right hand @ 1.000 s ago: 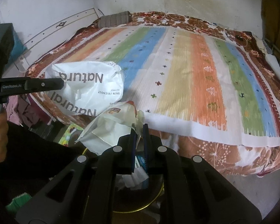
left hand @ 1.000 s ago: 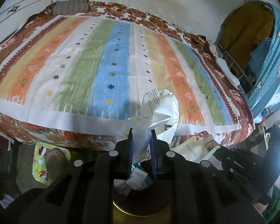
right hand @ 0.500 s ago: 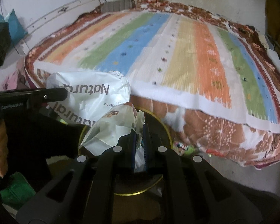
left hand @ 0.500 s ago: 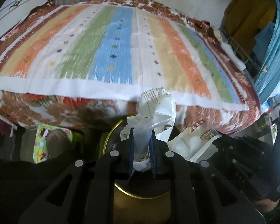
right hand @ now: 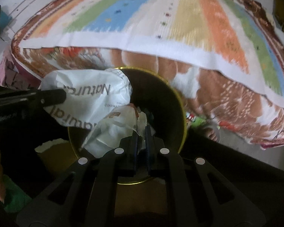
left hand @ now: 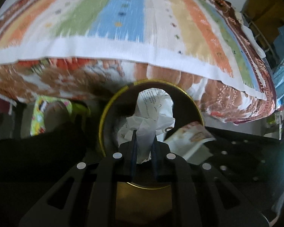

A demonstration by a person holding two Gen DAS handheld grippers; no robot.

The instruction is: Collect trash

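My left gripper (left hand: 144,134) is shut on a crumpled white plastic bag (left hand: 153,109) printed "Natural" (right hand: 89,98), held over the mouth of a round bin with a gold rim (left hand: 104,117). My right gripper (right hand: 141,130) is shut on a white snack wrapper (right hand: 115,124) with a serrated edge, held over the same bin (right hand: 181,117). The wrapper also shows in the left wrist view (left hand: 189,138), beside the bag. The left gripper's finger (right hand: 47,96) shows in the right wrist view, pressed against the bag. The bin's inside is dark.
A bed with a striped cover (left hand: 123,19) and a brown floral sheet (right hand: 227,94) stands just behind the bin. A green printed mat (left hand: 39,117) and a bare foot (right hand: 212,134) are on the floor by the bin.
Both grippers have dropped from above the bed's edge to the bin's mouth, carrying the bag and the wrapper. The bed has risen in both views.
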